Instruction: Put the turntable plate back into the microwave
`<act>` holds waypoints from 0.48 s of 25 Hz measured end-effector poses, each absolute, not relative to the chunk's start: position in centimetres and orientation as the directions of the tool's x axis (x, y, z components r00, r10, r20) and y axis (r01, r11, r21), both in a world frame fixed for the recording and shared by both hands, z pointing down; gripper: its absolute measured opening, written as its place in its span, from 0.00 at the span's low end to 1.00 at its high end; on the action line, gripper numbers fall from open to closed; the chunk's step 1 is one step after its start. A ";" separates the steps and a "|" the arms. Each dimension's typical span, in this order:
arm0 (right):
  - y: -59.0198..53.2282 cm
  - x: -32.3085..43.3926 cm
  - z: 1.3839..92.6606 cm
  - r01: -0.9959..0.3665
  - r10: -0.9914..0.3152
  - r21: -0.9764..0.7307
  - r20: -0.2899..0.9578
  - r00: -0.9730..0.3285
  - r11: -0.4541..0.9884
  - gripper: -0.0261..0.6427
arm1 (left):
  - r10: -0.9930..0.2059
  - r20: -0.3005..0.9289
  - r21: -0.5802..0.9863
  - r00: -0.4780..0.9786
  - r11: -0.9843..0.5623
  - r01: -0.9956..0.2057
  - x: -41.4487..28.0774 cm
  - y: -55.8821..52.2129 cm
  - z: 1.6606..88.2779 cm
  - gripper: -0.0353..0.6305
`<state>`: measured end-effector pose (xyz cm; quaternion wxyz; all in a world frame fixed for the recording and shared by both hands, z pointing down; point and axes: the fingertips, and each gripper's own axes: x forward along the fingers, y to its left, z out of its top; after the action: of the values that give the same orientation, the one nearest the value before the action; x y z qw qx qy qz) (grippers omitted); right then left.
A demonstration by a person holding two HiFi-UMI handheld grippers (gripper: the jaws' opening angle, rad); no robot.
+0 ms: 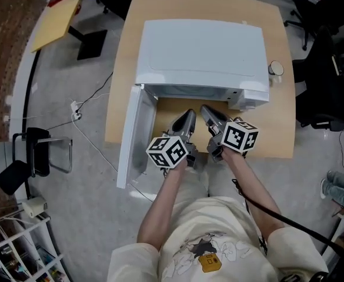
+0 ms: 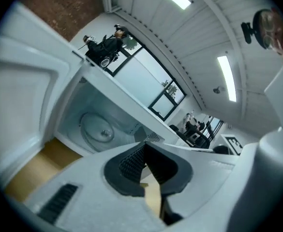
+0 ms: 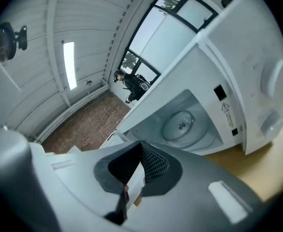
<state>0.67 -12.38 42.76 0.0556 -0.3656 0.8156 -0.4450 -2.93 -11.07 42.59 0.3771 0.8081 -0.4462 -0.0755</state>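
Observation:
The white microwave (image 1: pixel 201 51) stands on a wooden table (image 1: pixel 280 128) with its door (image 1: pixel 133 134) swung open to the left. The round glass turntable plate (image 2: pixel 96 127) lies flat on the cavity floor, also seen as the plate (image 3: pixel 182 124) in the right gripper view. My left gripper (image 1: pixel 189 115) and right gripper (image 1: pixel 206 109) hover side by side just in front of the opening, both pointing into it. The left gripper (image 2: pixel 143 146) is shut with nothing in it. The right gripper (image 3: pixel 141 146) is also shut and holds nothing. Neither touches the plate.
A small round cup (image 1: pixel 276 69) sits on the table right of the microwave. The control panel (image 3: pixel 272 95) is at the microwave's right side. The open door juts out past the table's front left edge. Office chairs (image 1: pixel 324 87) stand to the right.

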 end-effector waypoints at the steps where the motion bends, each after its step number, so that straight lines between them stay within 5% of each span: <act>1: -12.0 0.6 42.1 -0.576 -0.644 -0.729 0.245 -0.725 0.370 0.05 | -0.780 0.238 0.628 0.579 -0.331 -0.704 -2.9 -10.6 42.0 0.05; 6: -9.9 1.1 41.8 -0.716 -0.666 -0.534 0.334 -0.667 0.449 0.05 | -0.785 0.350 0.409 0.511 -0.362 -0.837 -2.6 -7.8 41.8 0.05; 12: -6.6 1.1 44.4 -0.772 -0.658 -0.464 0.422 -0.624 0.435 0.05 | -0.752 0.393 0.412 0.530 -0.371 -0.832 -1.6 -5.3 43.9 0.05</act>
<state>1.10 -6.63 44.43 -0.0890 -0.4245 0.8423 -0.3200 -1.58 -5.34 43.88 0.2902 0.8251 -0.4799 0.0693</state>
